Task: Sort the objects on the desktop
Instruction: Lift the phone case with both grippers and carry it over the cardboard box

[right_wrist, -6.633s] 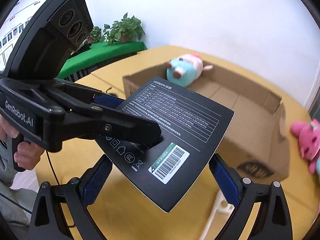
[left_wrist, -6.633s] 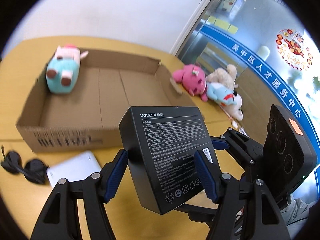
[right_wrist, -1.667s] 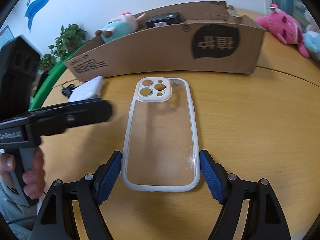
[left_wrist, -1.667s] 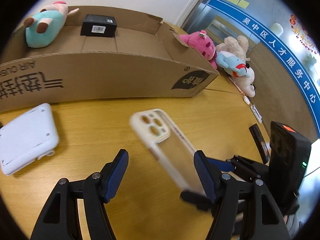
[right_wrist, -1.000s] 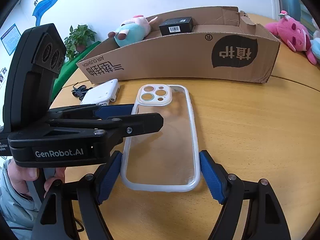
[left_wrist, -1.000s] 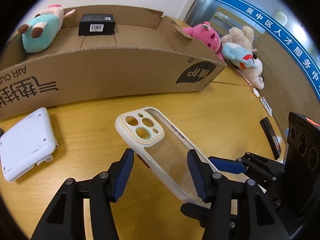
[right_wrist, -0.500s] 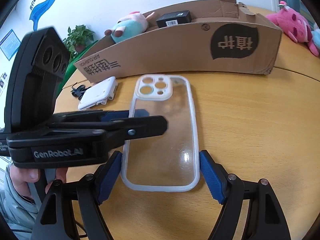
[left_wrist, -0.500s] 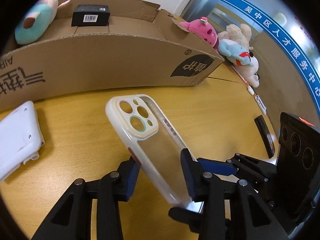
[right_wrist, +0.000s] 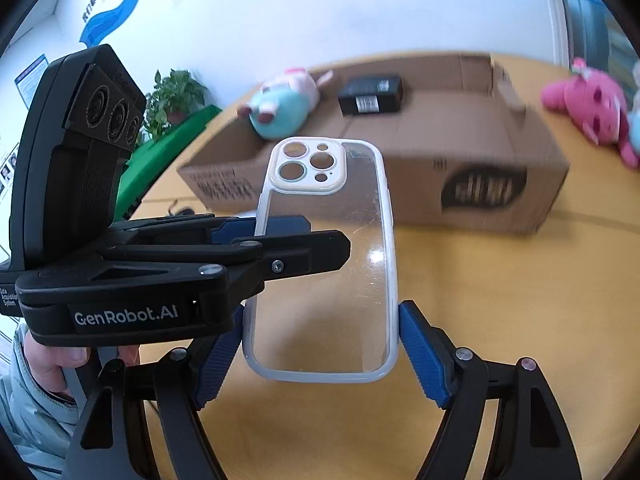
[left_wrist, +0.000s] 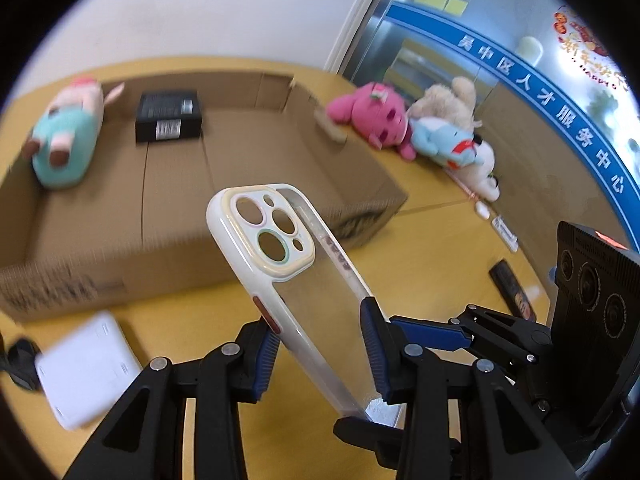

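A clear phone case (left_wrist: 280, 264) with a white rim and camera cut-outs is held in the air above the table, also seen in the right wrist view (right_wrist: 326, 256). My left gripper (left_wrist: 318, 344) is shut on its two long edges. My right gripper (right_wrist: 320, 356) is shut on the case's lower end too, with both blue pads touching its edges. The cardboard box (left_wrist: 168, 196) lies beyond, holding a teal and pink plush (left_wrist: 66, 136) and a black box (left_wrist: 168, 116).
A white flat device (left_wrist: 86, 368) and black sunglasses (left_wrist: 16, 360) lie on the wooden table at the left. Pink, beige and blue plush toys (left_wrist: 412, 128) lie right of the box. A dark small item (left_wrist: 512, 288) lies at the right. A green surface and plant (right_wrist: 172, 96) stand far left.
The phone case has been lifted off the table and raised toward the box. My left gripper has closed on its edges while the right gripper keeps hold of it.
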A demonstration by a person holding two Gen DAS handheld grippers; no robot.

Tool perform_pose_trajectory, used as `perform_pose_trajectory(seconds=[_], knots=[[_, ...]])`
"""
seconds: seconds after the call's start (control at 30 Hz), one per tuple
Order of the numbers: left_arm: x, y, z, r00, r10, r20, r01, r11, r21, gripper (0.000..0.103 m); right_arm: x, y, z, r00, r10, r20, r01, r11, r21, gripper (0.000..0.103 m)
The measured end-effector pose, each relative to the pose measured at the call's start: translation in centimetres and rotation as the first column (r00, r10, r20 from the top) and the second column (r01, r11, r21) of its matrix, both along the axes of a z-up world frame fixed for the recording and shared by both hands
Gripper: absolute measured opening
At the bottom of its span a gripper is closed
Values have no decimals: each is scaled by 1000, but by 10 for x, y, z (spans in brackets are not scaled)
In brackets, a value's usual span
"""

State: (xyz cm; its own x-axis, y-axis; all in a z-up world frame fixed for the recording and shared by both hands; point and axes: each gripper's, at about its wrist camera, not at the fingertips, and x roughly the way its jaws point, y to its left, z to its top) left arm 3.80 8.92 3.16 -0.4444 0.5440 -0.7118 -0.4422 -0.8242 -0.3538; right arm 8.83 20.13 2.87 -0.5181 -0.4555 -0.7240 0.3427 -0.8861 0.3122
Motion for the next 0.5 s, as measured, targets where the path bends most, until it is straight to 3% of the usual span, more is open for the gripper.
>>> perform_pose_trajectory(seconds=[0.5], knots=[[-82,4,80,989,-44,-140,46,999,14,34,-80,0,80,983,-21,-182,33,998,59,76]])
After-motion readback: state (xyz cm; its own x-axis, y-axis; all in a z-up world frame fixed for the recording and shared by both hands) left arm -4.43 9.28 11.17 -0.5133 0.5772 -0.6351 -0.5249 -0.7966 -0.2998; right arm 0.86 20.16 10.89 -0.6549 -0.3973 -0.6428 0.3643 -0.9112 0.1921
